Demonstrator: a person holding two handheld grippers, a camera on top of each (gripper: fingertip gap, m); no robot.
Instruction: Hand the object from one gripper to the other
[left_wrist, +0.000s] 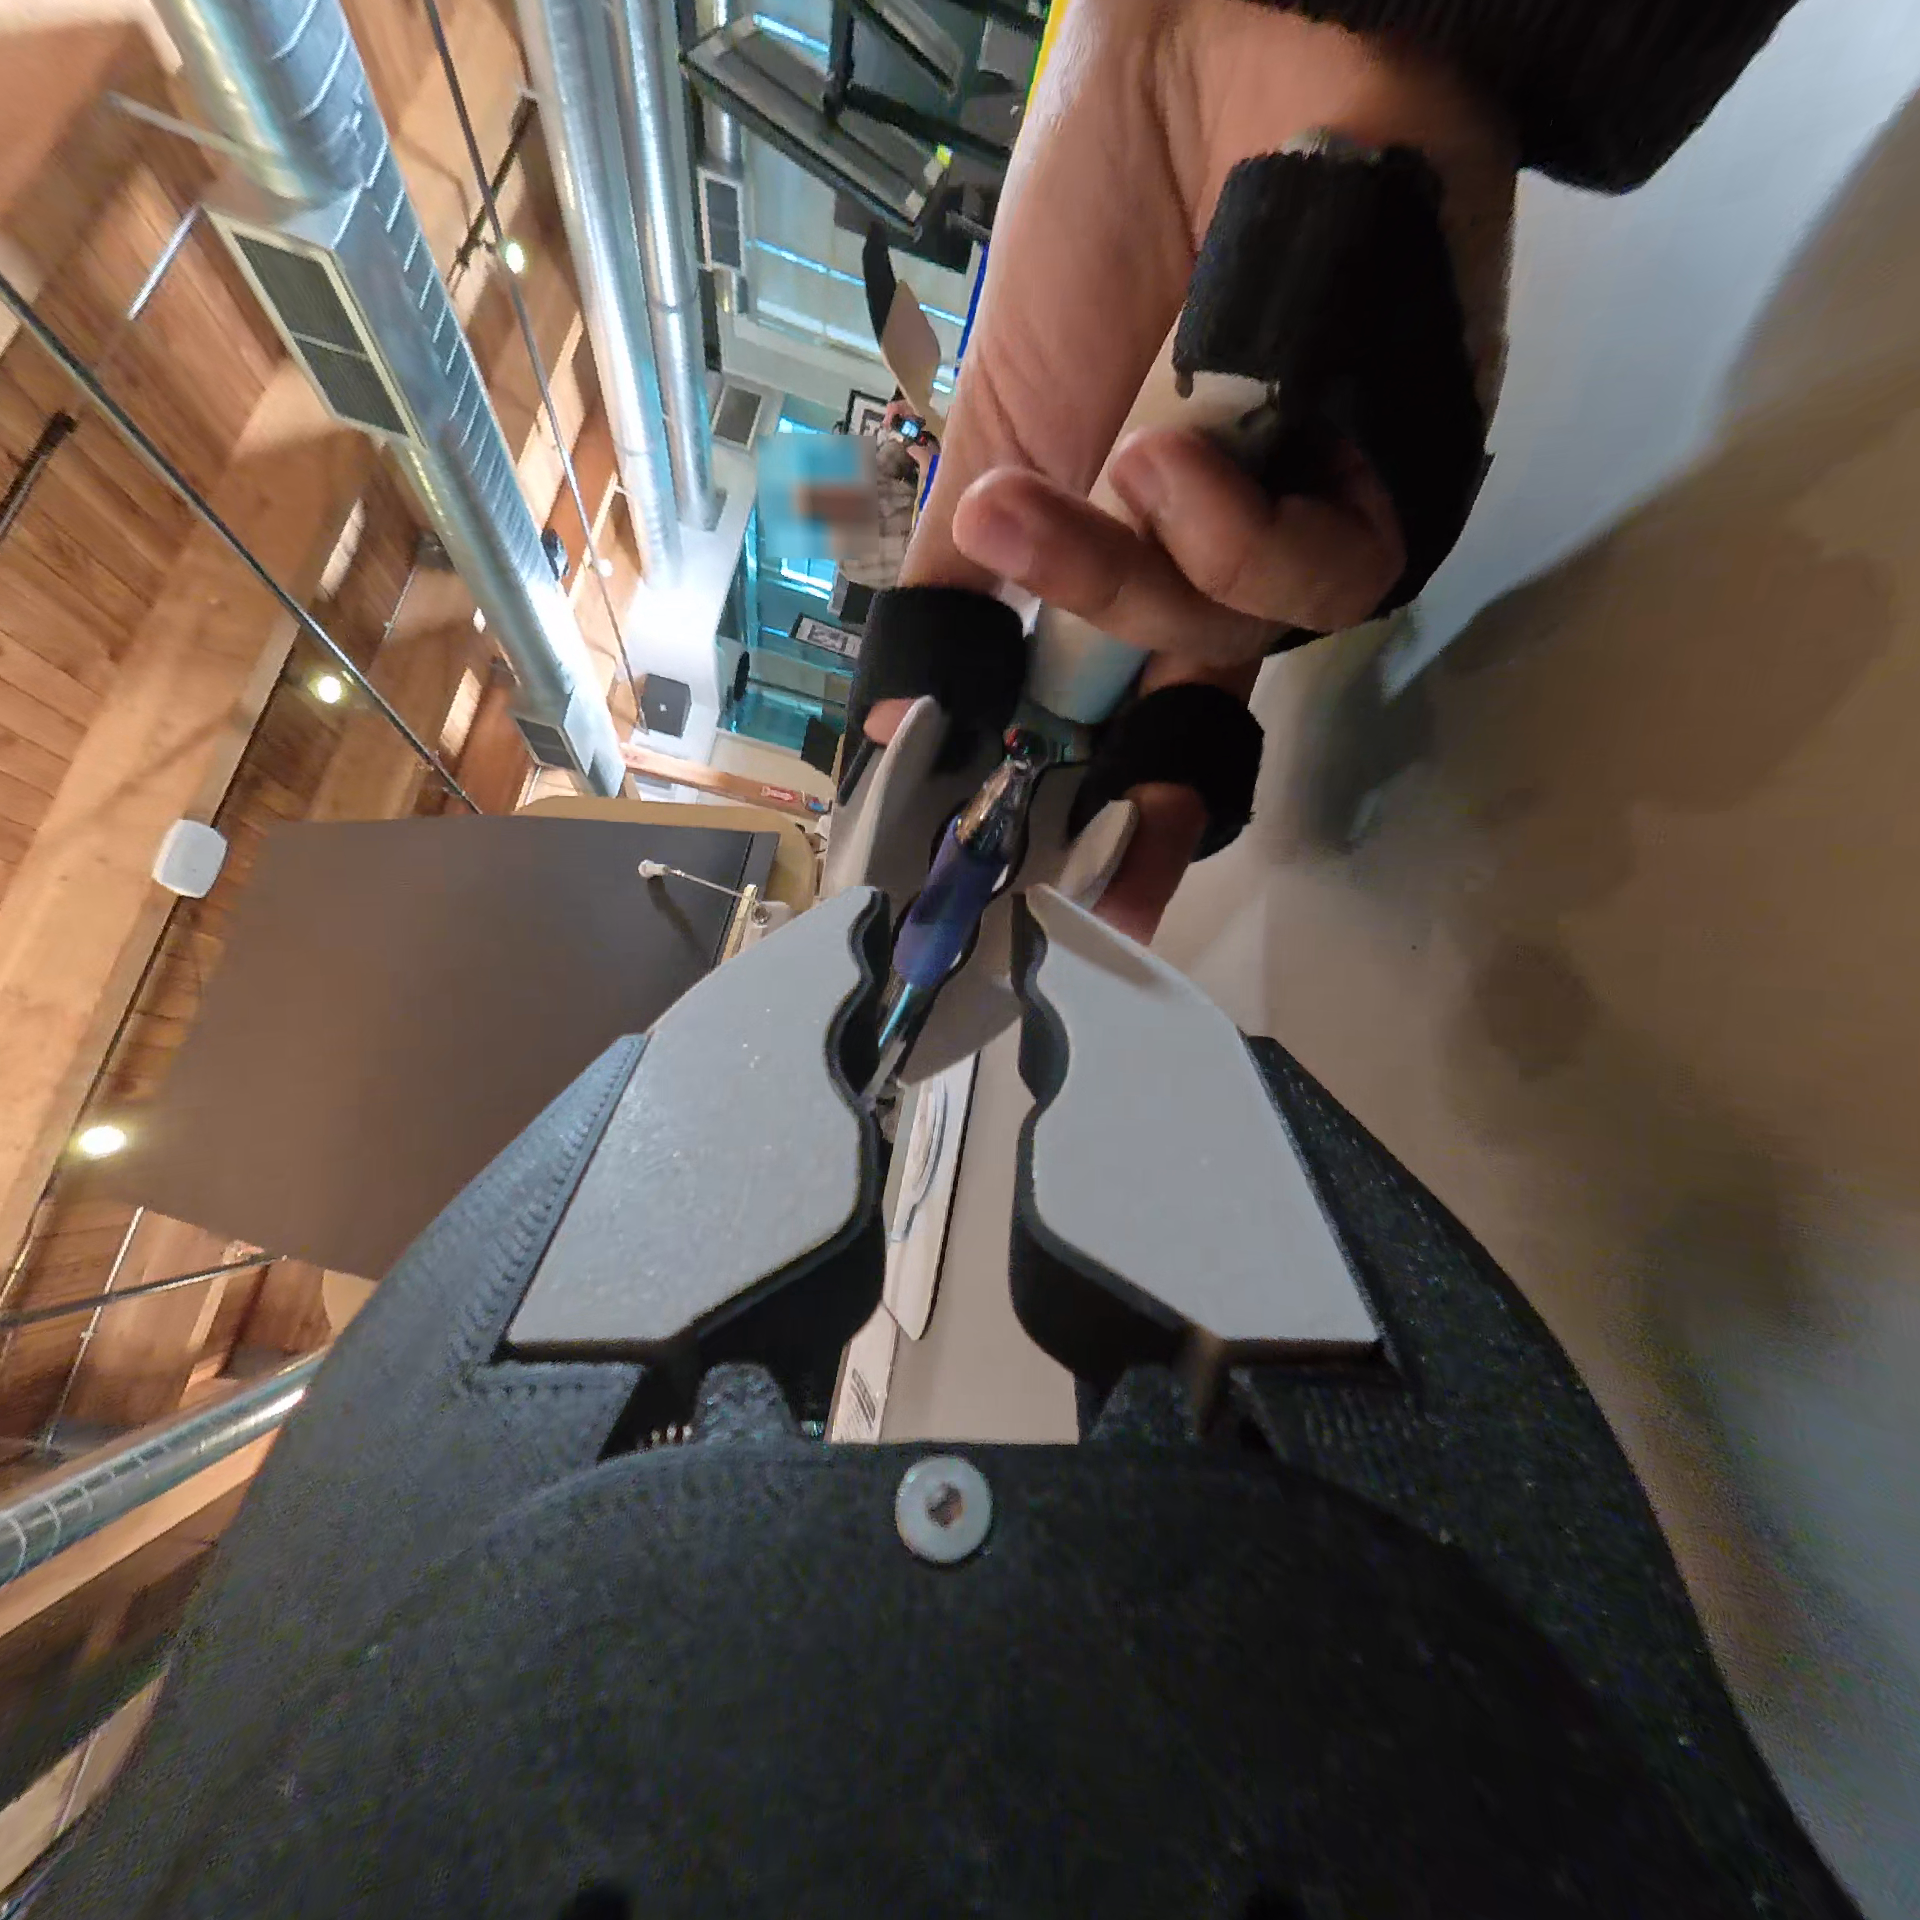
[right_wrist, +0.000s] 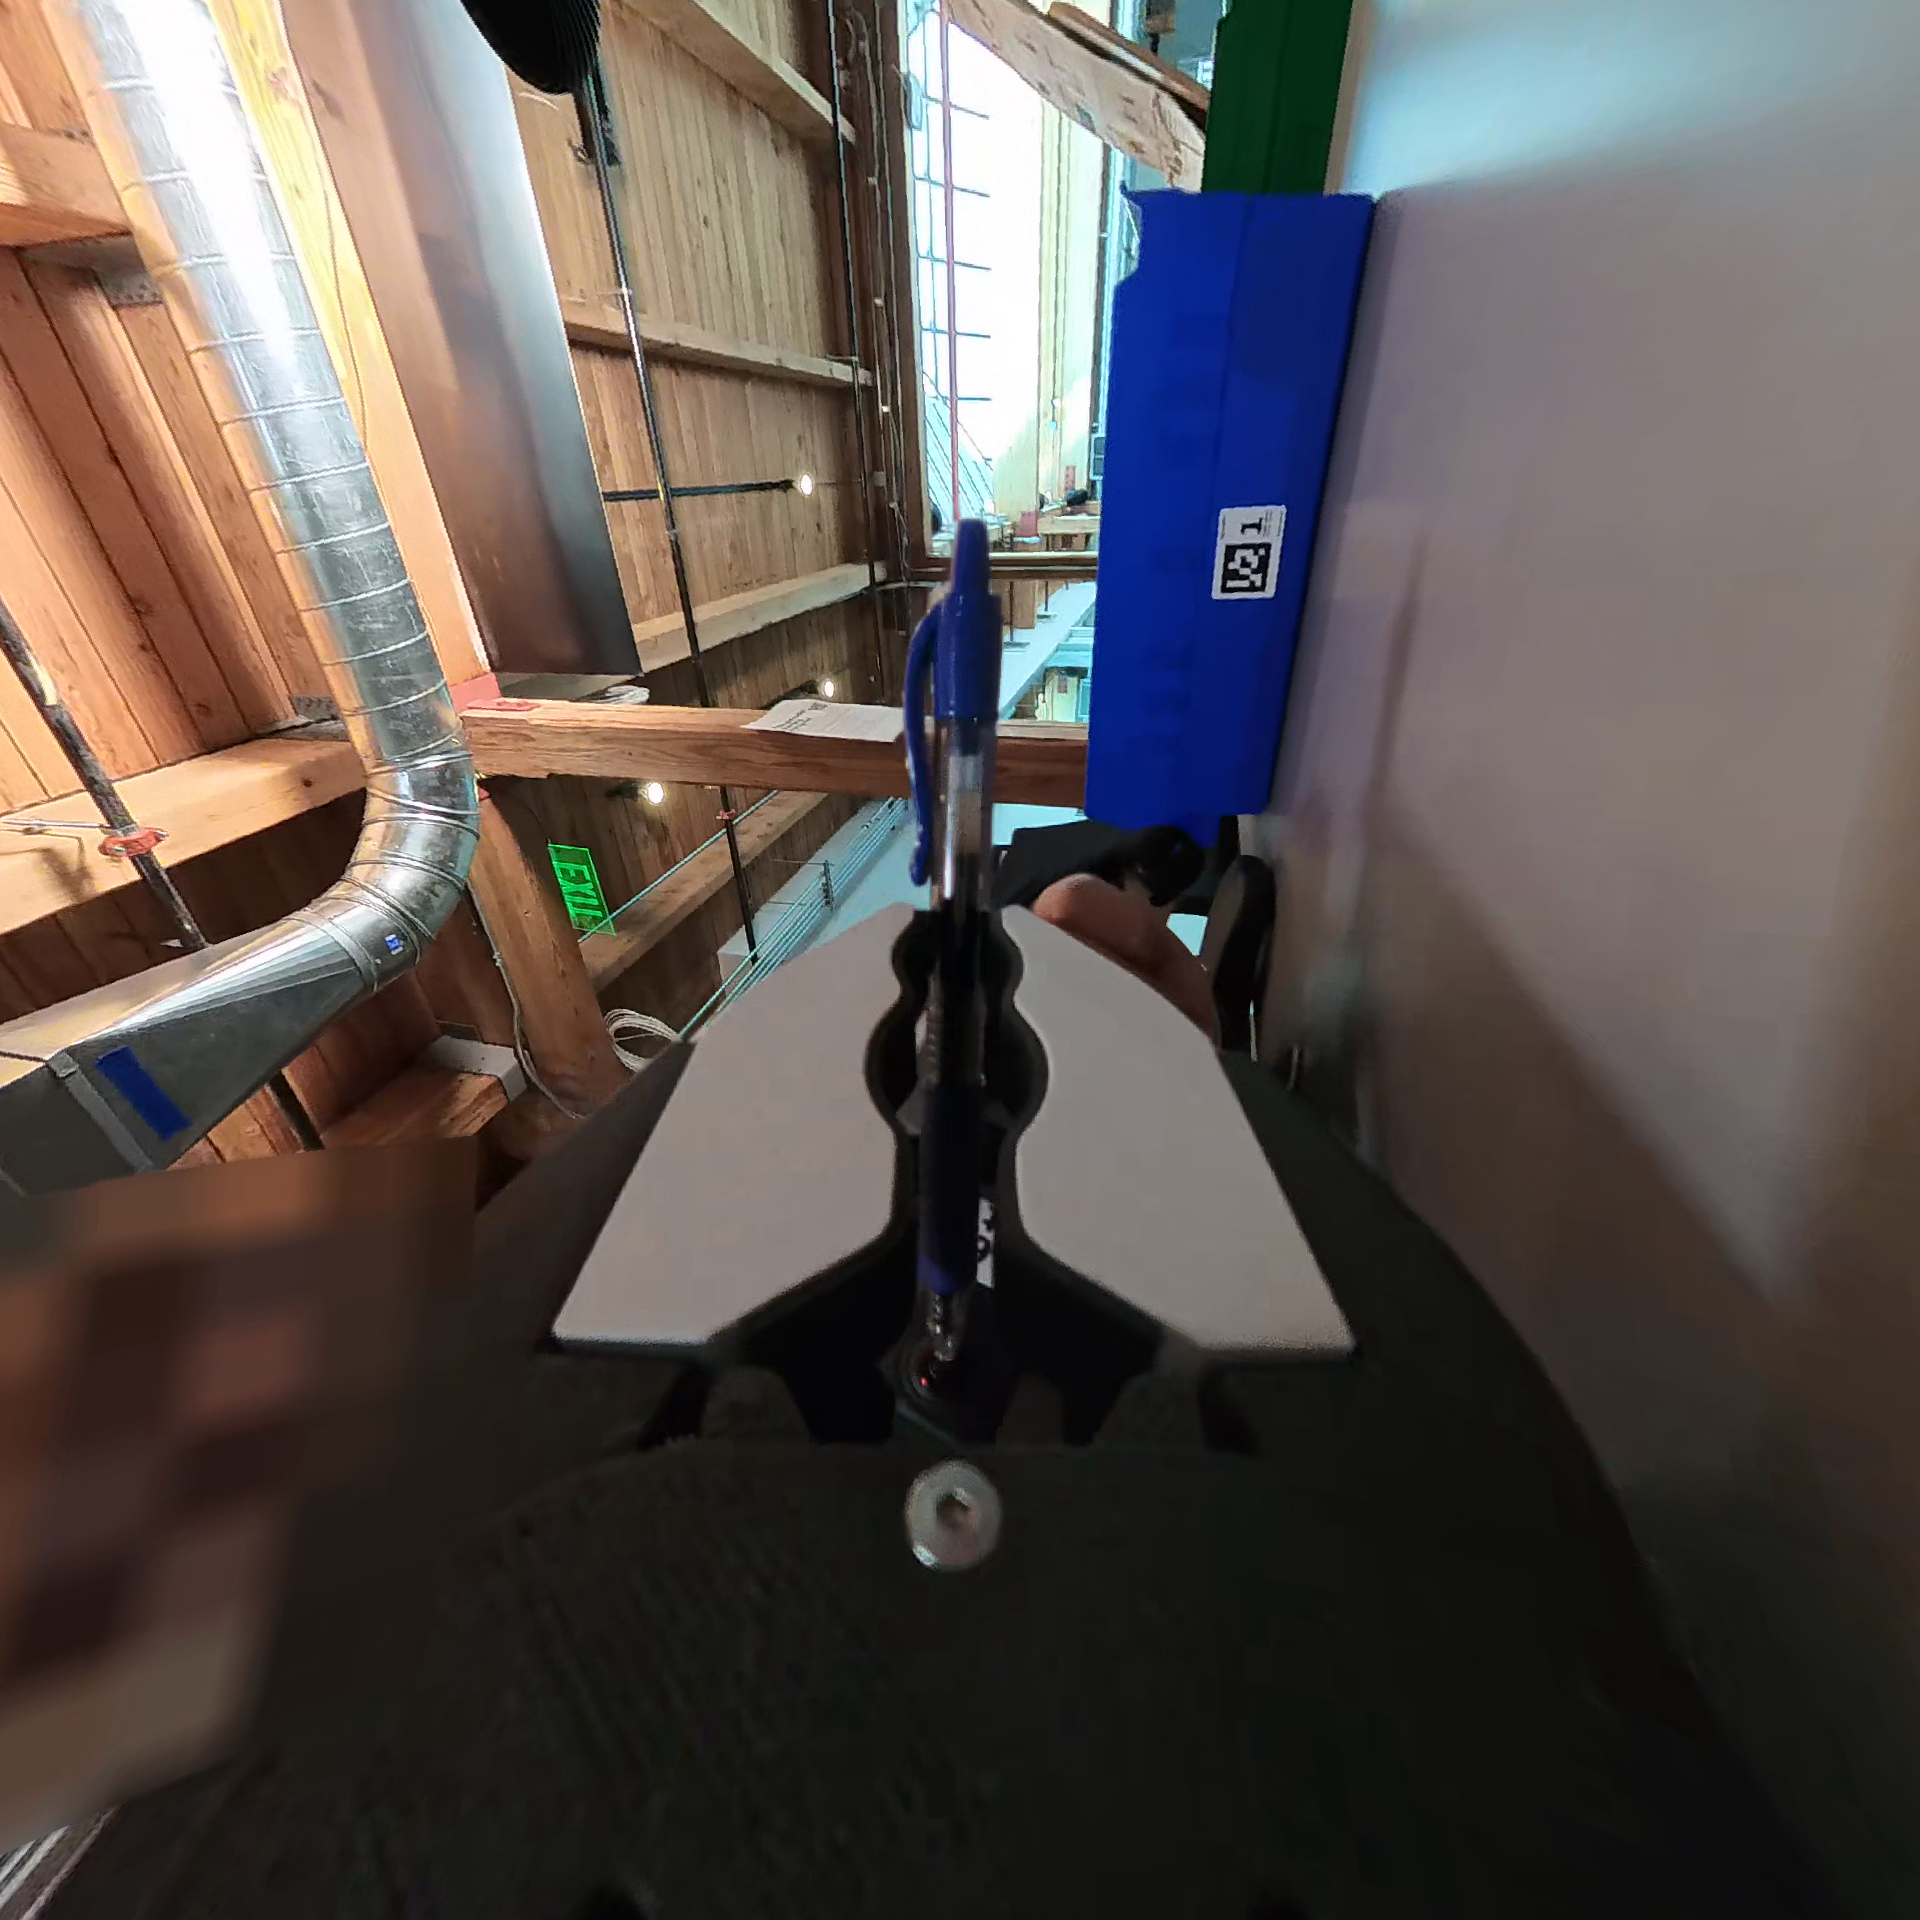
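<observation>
A blue pen (right_wrist: 961, 727) with a clear barrel is clamped lengthwise between the fingers of my right gripper (right_wrist: 958, 925). Its clip end sticks out past the fingertips and its tip points back toward the camera. In the left wrist view the right gripper (left_wrist: 1023, 935) faces mine, held by a hand (left_wrist: 1143, 416) in black finger straps. My left gripper (left_wrist: 956, 914) is open. The pen (left_wrist: 935, 914) reaches into its gap and lies against the inner edge of its left finger (left_wrist: 748, 1091). The pen's far end is hidden between these fingers.
Both views are turned sideways. A blue bin (right_wrist: 1226, 499) with a white tag stands against a white surface (right_wrist: 1610, 727). Metal ducts (left_wrist: 416, 343) and wooden beams fill the left side. A dark panel (left_wrist: 447, 1018) lies behind my left gripper. My right fingertips sit around 4 centimetres from my left ones.
</observation>
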